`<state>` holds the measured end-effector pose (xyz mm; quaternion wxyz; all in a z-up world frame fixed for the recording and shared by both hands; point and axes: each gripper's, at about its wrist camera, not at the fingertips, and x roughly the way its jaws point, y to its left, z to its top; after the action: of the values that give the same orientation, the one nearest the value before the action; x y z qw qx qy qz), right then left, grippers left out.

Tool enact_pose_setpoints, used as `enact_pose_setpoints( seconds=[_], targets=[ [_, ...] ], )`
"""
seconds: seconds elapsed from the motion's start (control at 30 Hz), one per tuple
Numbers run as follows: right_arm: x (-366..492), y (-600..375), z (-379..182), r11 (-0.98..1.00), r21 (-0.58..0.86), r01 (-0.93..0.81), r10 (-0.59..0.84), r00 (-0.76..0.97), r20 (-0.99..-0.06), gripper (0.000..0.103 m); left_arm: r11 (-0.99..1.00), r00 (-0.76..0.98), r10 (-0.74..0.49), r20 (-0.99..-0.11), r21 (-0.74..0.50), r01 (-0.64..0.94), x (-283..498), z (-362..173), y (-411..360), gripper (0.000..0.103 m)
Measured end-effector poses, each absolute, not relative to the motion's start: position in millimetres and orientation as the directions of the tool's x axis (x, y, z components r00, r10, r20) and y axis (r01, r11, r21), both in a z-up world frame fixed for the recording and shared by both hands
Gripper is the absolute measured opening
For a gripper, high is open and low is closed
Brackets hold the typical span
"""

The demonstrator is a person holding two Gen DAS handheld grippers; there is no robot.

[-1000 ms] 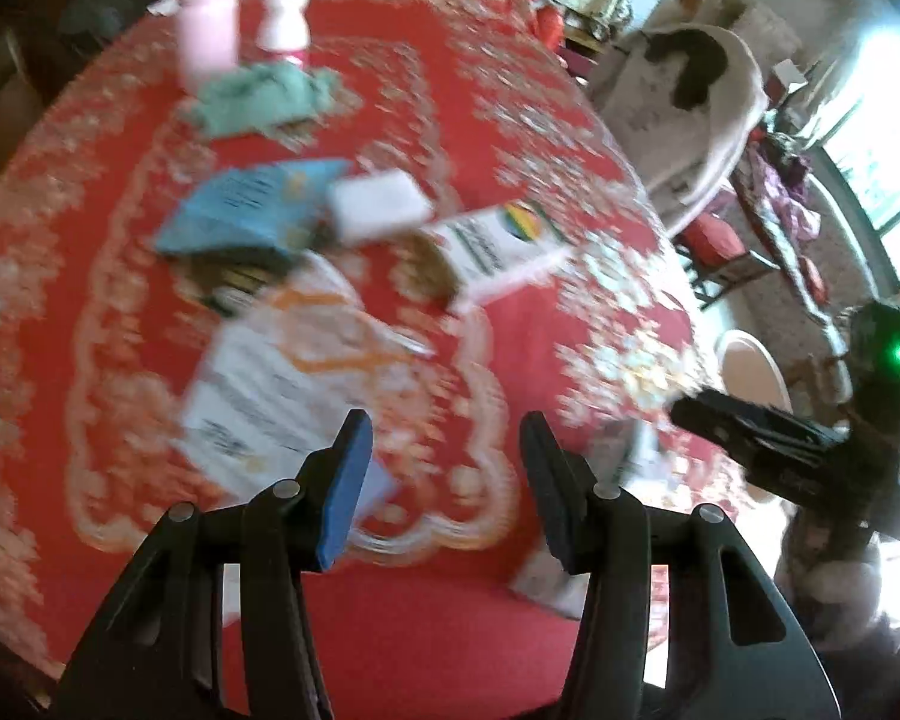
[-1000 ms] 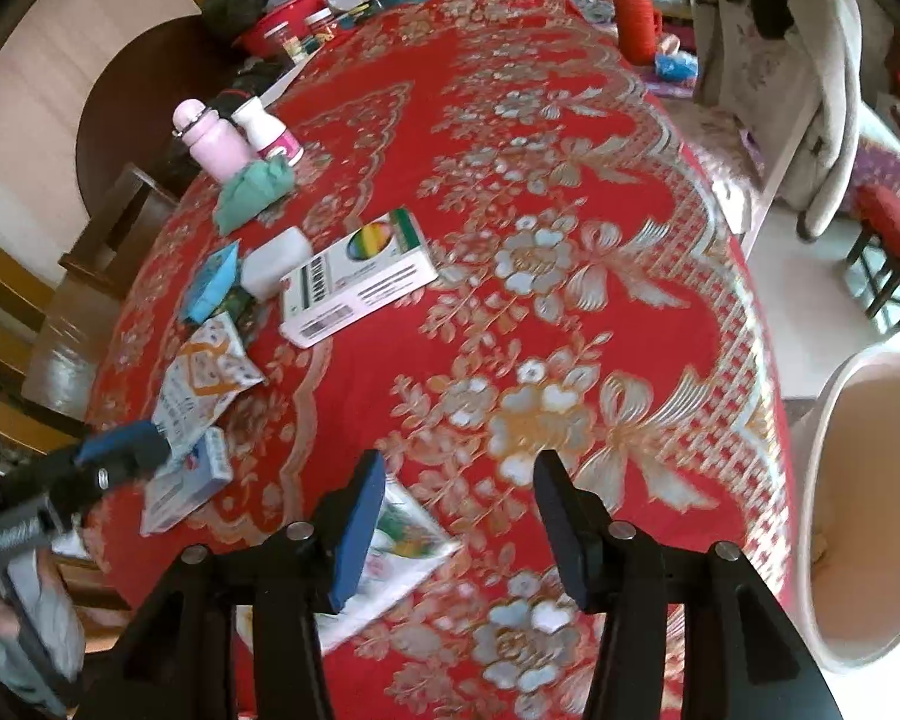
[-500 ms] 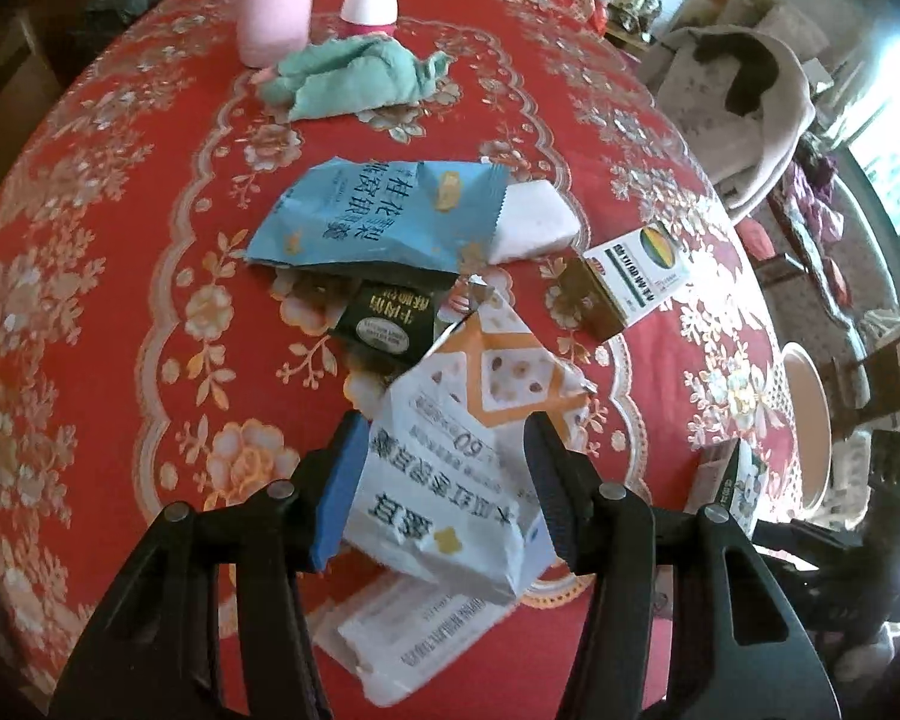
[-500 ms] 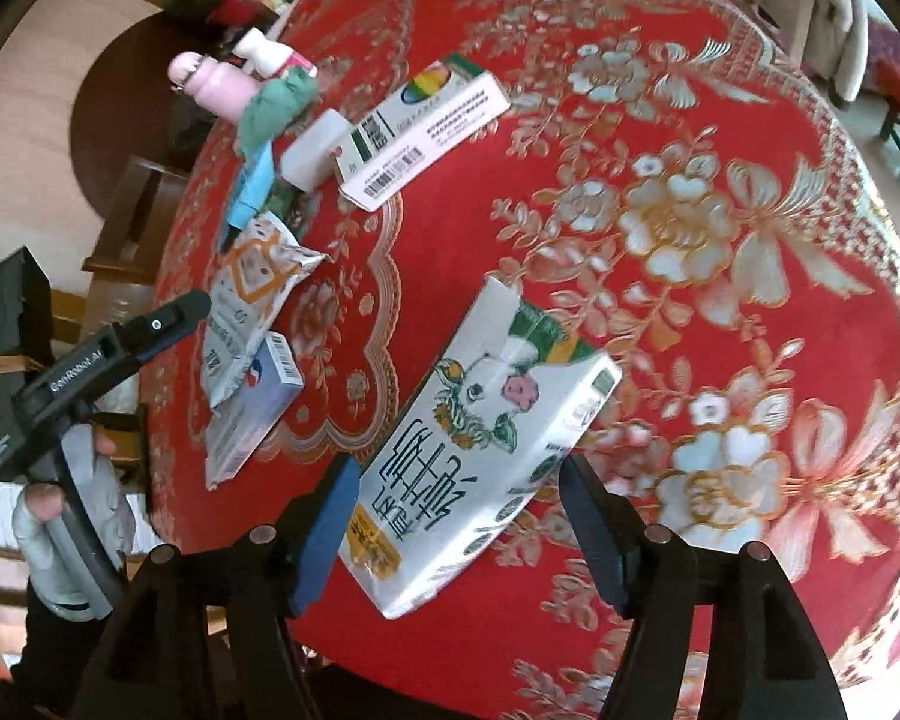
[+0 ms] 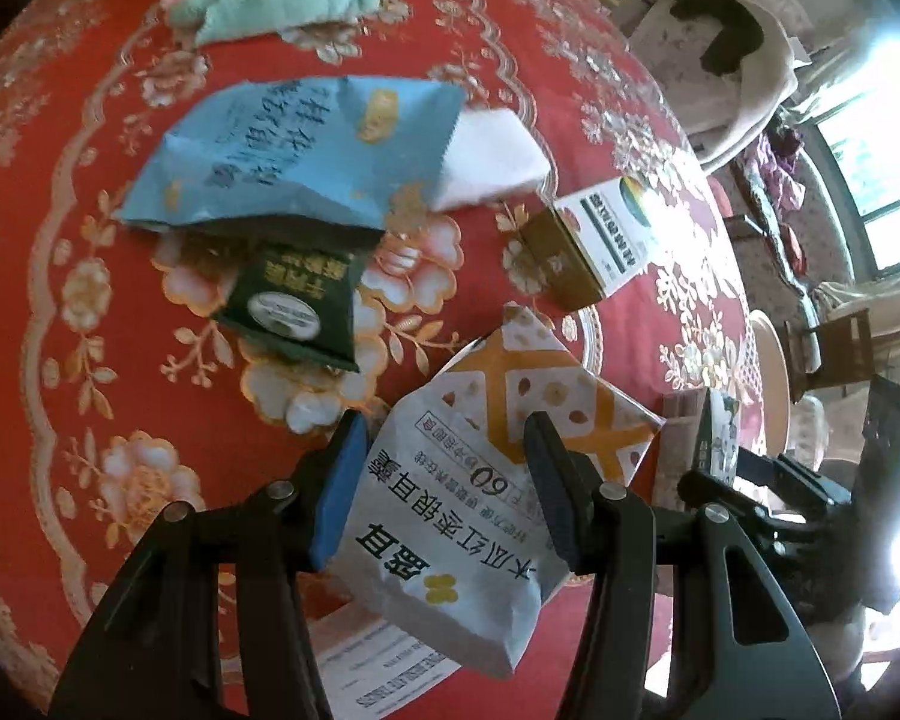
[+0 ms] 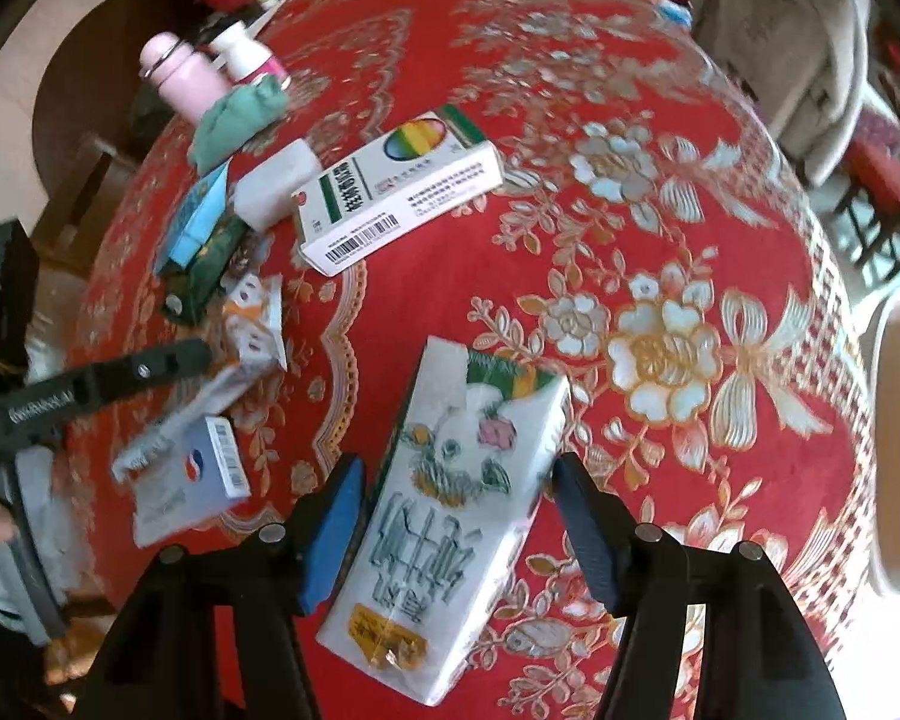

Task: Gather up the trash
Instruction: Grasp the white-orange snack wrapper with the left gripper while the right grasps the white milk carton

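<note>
Red floral worktop point(image 5: 60, 312): my left tool point(image 5: 444, 483) straddles the white-orange snack bag point(image 5: 486, 516), fingers apart; crinkly film could slip. Right view: my right tool point(image 6: 459, 531) brackets the milk carton point(image 6: 462, 516), unclamped; closing off-centre might twist it.

- In the left wrist view, the white-and-orange snack bag point(image 5: 498, 480) fills the gap between the fingers of the left gripper point(image 5: 444, 480); we see no free room there.
- At 11 o'clock the dark green packet point(image 5: 294, 306) and the blue wrapper point(image 5: 294, 150) block the way; at 1 o'clock stands the medicine box point(image 5: 594, 240).
- At 9 o'clock we find bare red tablecloth point(image 5: 60, 390), an open passage.
- In the right wrist view, the milk carton point(image 6: 462, 510) fills the right gripper point(image 6: 459, 516); from 12 to 3 o'clock the cloth is free.
</note>
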<state>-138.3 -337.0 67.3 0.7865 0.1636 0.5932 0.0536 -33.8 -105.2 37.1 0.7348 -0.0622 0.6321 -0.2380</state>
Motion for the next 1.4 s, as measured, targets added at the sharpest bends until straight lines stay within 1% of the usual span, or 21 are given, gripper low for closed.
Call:
enact_pose_setpoints(
  seconds=[0.07,0.13,0.17,0.23,0.3,0.37,0.43,0.53,0.6,0.63,0.67,0.73,0.83,1.0,1.13,1.2,1.23,1.27,1.3,1.37,1.4],
  targets=[
    [-143,-335,63,0.939,0.326,0.112,0.285,0.278,-0.917,0.071,0.875,0.080,-0.438,-0.895,-0.405,0.263,-33,36,-106,0.053],
    [-149,-331,64,0.944,0.315,0.097,0.275,0.293,-0.916,0.072,0.871,0.074,-0.450,-0.890,-0.419,0.257,-31,35,-108,0.058],
    [-151,-327,63,0.950,0.302,0.083,0.266,0.297,-0.917,0.072,0.870,0.070,-0.450,-0.890,-0.420,0.257,-30,35,-110,0.059],
    [-152,-324,63,0.955,0.291,0.059,0.260,0.307,-0.915,0.066,0.872,0.064,-0.439,-0.896,-0.408,0.269,-29,36,-116,0.058],
    [-153,-329,62,0.955,0.290,0.058,0.259,0.312,-0.914,0.065,0.868,0.066,-0.439,-0.896,-0.404,0.288,-31,38,-123,0.057],
    [-156,-336,62,0.958,0.281,0.060,0.249,0.319,-0.915,0.065,0.865,0.089,-0.441,-0.893,-0.396,0.309,-34,44,-126,0.040],
    [-159,-347,62,0.961,0.269,0.072,0.232,0.325,-0.917,0.065,0.855,0.097,-0.445,-0.890,-0.390,0.342,-38,52,-132,0.037],
    [-162,-366,62,0.959,0.266,0.103,0.221,0.324,-0.920,0.065,0.826,0.094,-0.473,-0.876,-0.404,0.394,-44,65,-141,0.037],
    [-164,-377,61,0.950,0.290,0.114,0.243,0.313,-0.918,0.065,0.783,0.072,-0.519,-0.852,-0.440,0.440,-50,74,-150,0.039],
    [-165,-382,61,0.947,0.298,0.122,0.248,0.313,-0.917,0.065,0.768,0.061,-0.531,-0.845,-0.450,0.455,-52,77,-152,0.047],
    [-168,-386,62,0.946,0.299,0.128,0.247,0.312,-0.917,0.065,0.757,0.053,-0.540,-0.840,-0.457,0.467,-53,79,-156,0.060],
    [-171,-392,61,0.940,0.312,0.137,0.258,0.309,-0.915,0.065,0.741,0.043,-0.543,-0.839,-0.454,0.495,-58,81,-164,0.070],
    [-171,-396,61,0.937,0.318,0.148,0.262,0.308,-0.915,0.065,0.750,0.020,-0.497,-0.867,-0.418,0.513,-64,71,-178,0.070],
    [-173,-394,62,0.941,0.309,0.139,0.258,0.299,-0.919,0.065,0.791,0.017,-0.431,-0.902,-0.368,0.488,-67,48,-195,0.070],
    [-173,-394,61,0.944,0.305,0.129,0.257,0.298,-0.919,0.065,0.798,-0.005,-0.407,-0.914,-0.358,0.485,-67,38,-212,0.070],
    [-174,-394,61,0.945,0.303,0.125,0.254,0.303,-0.918,0.065,0.809,0.022,-0.371,-0.928,-0.312,0.498,-69,36,-219,0.069],
    [-175,-393,61,0.947,0.300,0.119,0.252,0.308,-0.918,0.065,0.813,0.030,-0.361,-0.932,-0.299,0.500,-69,36,-220,0.066],
    [-176,-393,62,0.947,0.299,0.115,0.251,0.313,-0.916,0.065,0.815,0.040,-0.361,-0.932,-0.294,0.499,-70,37,-219,0.048],
    [-177,-392,62,0.949,0.296,0.107,0.249,0.322,-0.914,0.064,0.813,0.030,-0.369,-0.929,-0.307,0.495,-70,36,-218,0.036],
    [-179,-393,62,0.950,0.296,0.104,0.248,0.330,-0.911,0.064,0.803,0.007,-0.404,-0.915,-0.350,0.483,-69,38,-217,0.017],
    [-180,-395,63,0.948,0.298,0.110,0.248,0.334,-0.910,0.063,0.802,0.007,-0.407,-0.913,-0.354,0.482,-69,40,-217,0.015]
  ],
)
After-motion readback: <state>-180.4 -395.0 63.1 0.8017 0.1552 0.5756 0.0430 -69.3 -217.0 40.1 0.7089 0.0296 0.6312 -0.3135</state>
